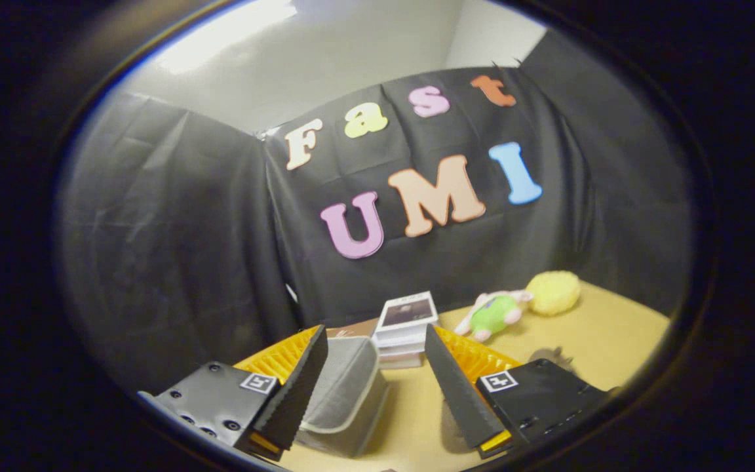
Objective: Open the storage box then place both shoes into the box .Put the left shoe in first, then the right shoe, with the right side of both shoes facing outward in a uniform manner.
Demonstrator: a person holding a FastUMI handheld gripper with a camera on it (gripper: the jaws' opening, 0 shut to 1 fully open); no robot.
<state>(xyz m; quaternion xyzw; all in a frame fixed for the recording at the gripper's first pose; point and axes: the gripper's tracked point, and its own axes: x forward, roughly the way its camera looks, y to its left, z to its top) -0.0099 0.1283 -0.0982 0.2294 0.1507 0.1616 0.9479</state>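
My gripper [377,373] is open, its two fingers spread wide above the tan tabletop [587,341]. Between them, close to the left finger, stands a grey storage box [341,387] with a pale rim, seen from one end. Nothing is pressed between the fingers. Whether the box's lid is up or down cannot be told from here. I see no shoe that I can make out.
Beyond the fingers a stack of white books [405,328] rests by the black cloth wall. Right of it lie a pink-and-green plush toy [494,313] and a fluffy yellow ball [553,292]. A small dark thing [551,357] sits by the right finger.
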